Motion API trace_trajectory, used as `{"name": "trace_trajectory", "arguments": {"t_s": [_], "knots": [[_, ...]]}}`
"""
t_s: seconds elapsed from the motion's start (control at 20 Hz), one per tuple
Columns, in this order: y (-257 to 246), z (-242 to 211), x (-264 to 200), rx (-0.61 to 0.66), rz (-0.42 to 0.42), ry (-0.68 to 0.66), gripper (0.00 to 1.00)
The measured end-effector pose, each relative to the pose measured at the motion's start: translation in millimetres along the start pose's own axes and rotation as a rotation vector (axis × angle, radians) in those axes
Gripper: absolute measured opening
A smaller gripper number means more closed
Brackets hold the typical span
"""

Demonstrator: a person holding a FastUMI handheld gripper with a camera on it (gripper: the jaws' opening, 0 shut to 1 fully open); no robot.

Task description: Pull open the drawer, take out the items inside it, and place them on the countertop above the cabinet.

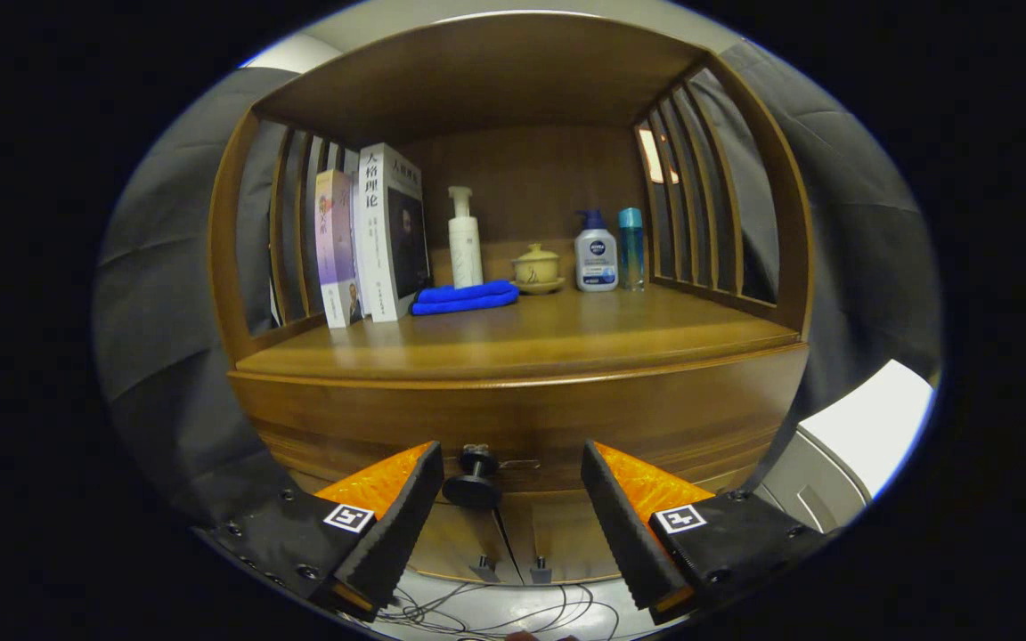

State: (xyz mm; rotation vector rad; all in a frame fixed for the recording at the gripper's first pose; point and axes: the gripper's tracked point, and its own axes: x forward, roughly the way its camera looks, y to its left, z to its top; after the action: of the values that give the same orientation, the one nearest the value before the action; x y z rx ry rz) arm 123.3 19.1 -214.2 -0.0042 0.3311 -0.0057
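My tongs (pixel 509 499) are released, jaws wide, the drawer (pixel 522 427) shut at lower centre of the frame, its knob (pixel 474 482) nearer my left finger; I should centre, clamp squarely on the stem, then pull straight back.

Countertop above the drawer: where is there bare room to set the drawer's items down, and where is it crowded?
The countertop is bare along its whole front, ahead of the blue cloth. The back row is crowded: books, white pump bottle, lidded cup, lotion bottle, teal bottle. The gripper is open around the drawer knob.
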Motion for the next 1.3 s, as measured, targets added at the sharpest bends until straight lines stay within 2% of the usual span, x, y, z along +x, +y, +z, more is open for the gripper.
{"name": "trace_trajectory", "arguments": {"t_s": [0.45, 0.65, 0.75, 0.85, 0.95, 1.1, 1.15, 1.2, 1.25, 1.3], "knots": [[9.1, -17.4, 24.3, -0.050, -0.006, 0.021, 0.98], [22.9, -20.5, 28.2, -0.041, 0.012, 0.033, 0.71], [22.0, -23.7, 28.7, -0.085, -0.009, 0.037, 0.58], [24.5, -30.8, 33.1, -0.111, -0.014, 0.051, 0.58], [25.0, -29.6, 34.4, -0.120, -0.021, 0.050, 0.45], [25.1, -27.4, 30.6, -0.113, -0.001, 0.024, 0.38], [26.1, -29.2, 29.6, -0.120, 0.008, 0.025, 0.31], [25.2, -29.4, 30.1, -0.123, 0.011, 0.021, 0.31], [25.4, -29.6, 30.1, -0.138, 0.016, 0.024, 0.24], [25.0, -28.9, 30.5, -0.146, 0.017, 0.026, 0.24]]}}
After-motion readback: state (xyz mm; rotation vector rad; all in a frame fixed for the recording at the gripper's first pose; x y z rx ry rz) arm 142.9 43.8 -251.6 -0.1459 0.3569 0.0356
